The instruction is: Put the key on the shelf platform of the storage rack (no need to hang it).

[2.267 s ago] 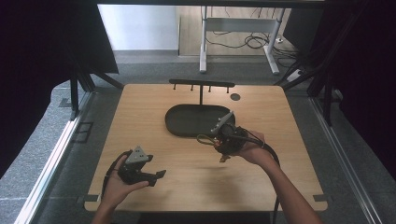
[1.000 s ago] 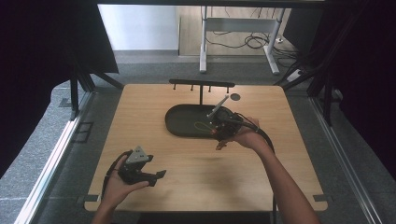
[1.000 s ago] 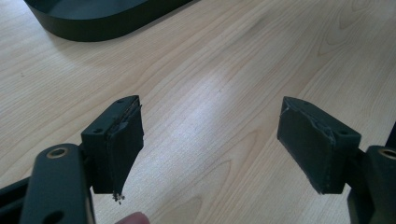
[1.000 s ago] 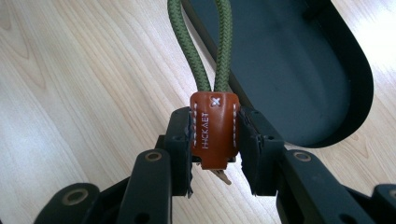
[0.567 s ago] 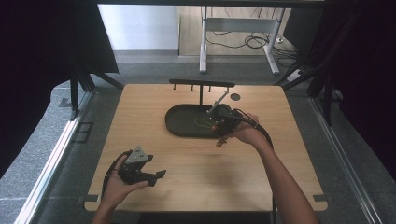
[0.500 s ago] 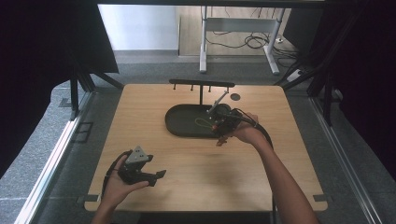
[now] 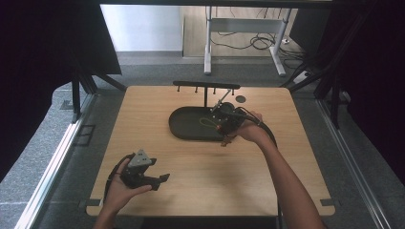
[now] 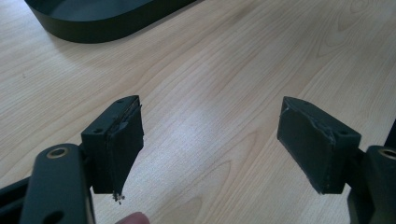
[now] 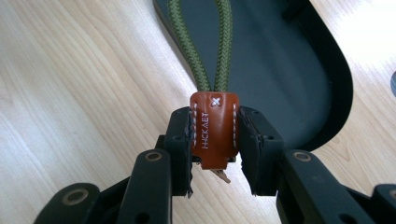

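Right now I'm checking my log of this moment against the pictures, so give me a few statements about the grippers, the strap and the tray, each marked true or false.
1. The right gripper is shut on the brown leather tab of a green cord loop. True.
2. The left gripper is clamped on the black oval tray. False: its jaws stand wide apart over bare wooden table.
3. The cord loop runs over the tray. True.
4. The tab is blue. False: it is brown with white stitching.
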Demonstrator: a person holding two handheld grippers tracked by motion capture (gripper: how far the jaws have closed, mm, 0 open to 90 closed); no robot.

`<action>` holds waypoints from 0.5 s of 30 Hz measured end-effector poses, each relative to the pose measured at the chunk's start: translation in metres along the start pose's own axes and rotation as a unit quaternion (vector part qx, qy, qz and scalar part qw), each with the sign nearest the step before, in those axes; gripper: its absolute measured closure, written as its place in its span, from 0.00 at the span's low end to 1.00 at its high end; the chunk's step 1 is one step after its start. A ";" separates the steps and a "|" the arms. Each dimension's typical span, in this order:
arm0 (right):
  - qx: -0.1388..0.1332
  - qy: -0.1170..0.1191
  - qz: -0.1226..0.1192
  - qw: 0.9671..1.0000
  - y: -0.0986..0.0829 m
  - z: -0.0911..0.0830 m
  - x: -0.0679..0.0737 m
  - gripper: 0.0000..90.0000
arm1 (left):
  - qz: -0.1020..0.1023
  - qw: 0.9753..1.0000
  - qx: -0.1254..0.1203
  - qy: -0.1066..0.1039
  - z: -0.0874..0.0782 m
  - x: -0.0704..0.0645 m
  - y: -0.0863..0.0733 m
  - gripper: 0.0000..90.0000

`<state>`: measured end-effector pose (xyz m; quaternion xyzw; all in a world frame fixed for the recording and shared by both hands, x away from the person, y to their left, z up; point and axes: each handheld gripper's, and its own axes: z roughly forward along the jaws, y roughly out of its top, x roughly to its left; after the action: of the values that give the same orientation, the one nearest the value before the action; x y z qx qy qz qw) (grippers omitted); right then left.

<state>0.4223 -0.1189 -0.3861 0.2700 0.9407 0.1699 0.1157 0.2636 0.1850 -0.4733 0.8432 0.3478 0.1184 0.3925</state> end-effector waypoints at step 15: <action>0.003 0.000 0.008 1.000 0.010 0.002 -0.015 0.74 | -0.002 1.000 0.001 0.000 0.001 0.000 0.000 0.25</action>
<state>0.4401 -0.1184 -0.3819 0.2773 0.9391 0.1681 0.1132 0.2639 0.1850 -0.4739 0.8430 0.3497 0.1176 0.3914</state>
